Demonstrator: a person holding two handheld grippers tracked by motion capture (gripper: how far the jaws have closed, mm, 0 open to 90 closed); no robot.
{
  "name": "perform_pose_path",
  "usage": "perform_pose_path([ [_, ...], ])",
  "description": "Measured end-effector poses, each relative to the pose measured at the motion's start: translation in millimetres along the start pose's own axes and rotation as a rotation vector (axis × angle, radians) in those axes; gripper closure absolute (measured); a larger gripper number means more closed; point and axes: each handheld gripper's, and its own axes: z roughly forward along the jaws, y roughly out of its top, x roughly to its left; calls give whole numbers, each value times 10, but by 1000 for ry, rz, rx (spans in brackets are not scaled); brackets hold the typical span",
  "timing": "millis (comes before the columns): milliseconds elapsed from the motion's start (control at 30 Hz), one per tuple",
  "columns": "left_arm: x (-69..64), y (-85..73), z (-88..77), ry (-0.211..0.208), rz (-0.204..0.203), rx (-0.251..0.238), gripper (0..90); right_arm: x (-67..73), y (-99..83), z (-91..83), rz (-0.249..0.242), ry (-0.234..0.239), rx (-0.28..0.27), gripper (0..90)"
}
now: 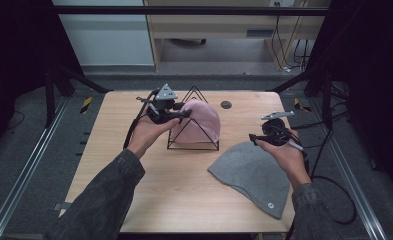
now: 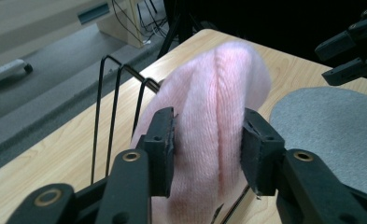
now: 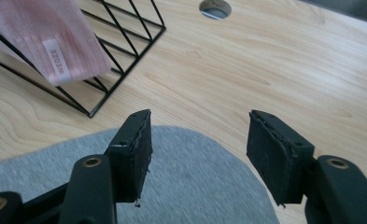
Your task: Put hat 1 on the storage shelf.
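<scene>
This is a lab-style recording booth rather than a home. A pale wooden table (image 1: pixel 184 200) with a round cable hole (image 1: pixel 226 104) near its far edge stands on grey carpet between metal floor rails (image 1: pixel 19 185) at 9 and 3 o'clock, hemmed by black curtains (image 1: pixel 14 60) and black frame struts (image 1: pixel 59 82) with yellow-black hazard tape (image 1: pixel 86 104) at their feet. At 12 o'clock a bare light-wood desk (image 1: pixel 219 25) stands against the wall with loose cables (image 1: pixel 296 50) hanging beside it, and more cable (image 1: pixel 334 200) coils on the floor at 4 o'clock.
</scene>
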Motion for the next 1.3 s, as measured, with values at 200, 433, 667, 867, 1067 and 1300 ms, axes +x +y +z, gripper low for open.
perform_pose_path([
  [200, -48, 40, -6, 28, 31, 13, 733, -72, -89, -3, 18, -2, 9, 409],
  [433, -100, 24, 50, 12, 39, 79, 767, -151, -201, 39, 26, -14, 32, 411],
  [667, -126, 67, -151, 22, 9, -15, 523, -248, -302, 108, 50, -27, 51, 411],
  [867, -151, -13, -380, 35, 16, -16, 394, -343, -331, 182, 75, -36, 70, 379],
  [1067, -111, -383, -629, 36, 17, 56, 221, -454, -358, 226, 104, -9, 82, 341],
  [1300, -90, -1147, -786, 45, -13, 163, 109, -524, -486, 259, 109, 1, 131, 464],
])
